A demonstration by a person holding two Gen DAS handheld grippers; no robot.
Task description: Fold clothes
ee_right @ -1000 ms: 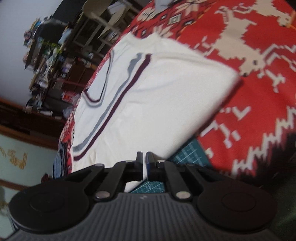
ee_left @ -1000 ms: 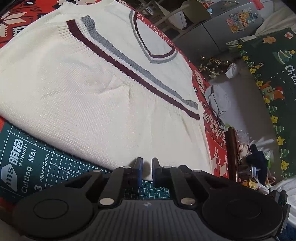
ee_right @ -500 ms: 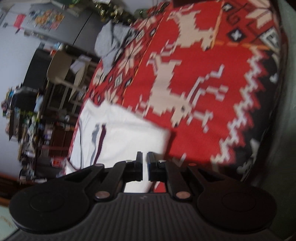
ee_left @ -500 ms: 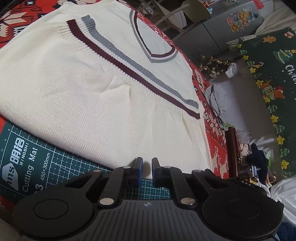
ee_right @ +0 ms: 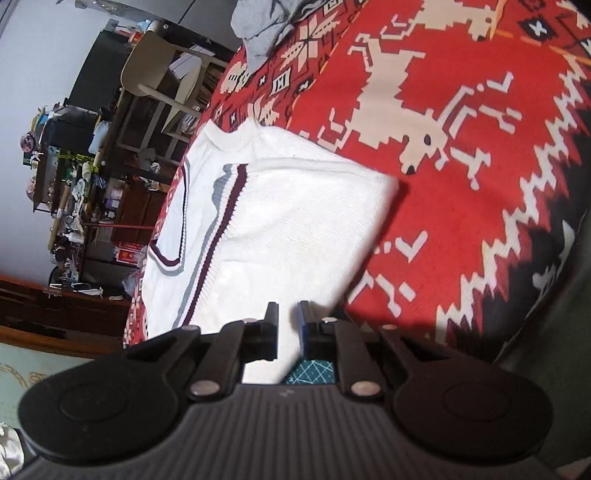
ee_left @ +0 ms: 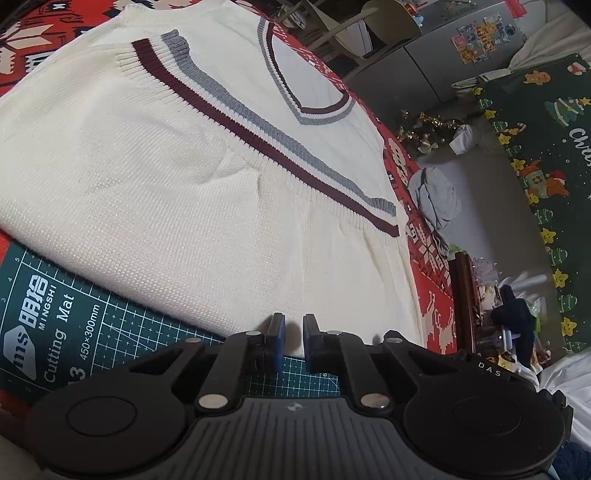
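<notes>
A cream knit V-neck sweater point(ee_left: 207, 177) with maroon and grey stripes lies folded on the red patterned cloth, its lower part turned up over the body. It also shows in the right wrist view point(ee_right: 280, 229). My left gripper point(ee_left: 293, 325) hovers at the sweater's near folded edge, jaws slightly apart and holding nothing. My right gripper point(ee_right: 284, 314) is above the sweater's near corner, jaws slightly apart and empty.
A green cutting mat point(ee_left: 74, 332) lies under the sweater's near edge, on the red reindeer-pattern cloth point(ee_right: 461, 155). A grey garment point(ee_right: 266, 26) lies at the far end. A chair point(ee_right: 155, 70) and cluttered shelves stand beyond the table.
My right gripper swung away over the red cloth and came back toward the sweater's corner, its jaws opening a little. The left gripper barely moved.
</notes>
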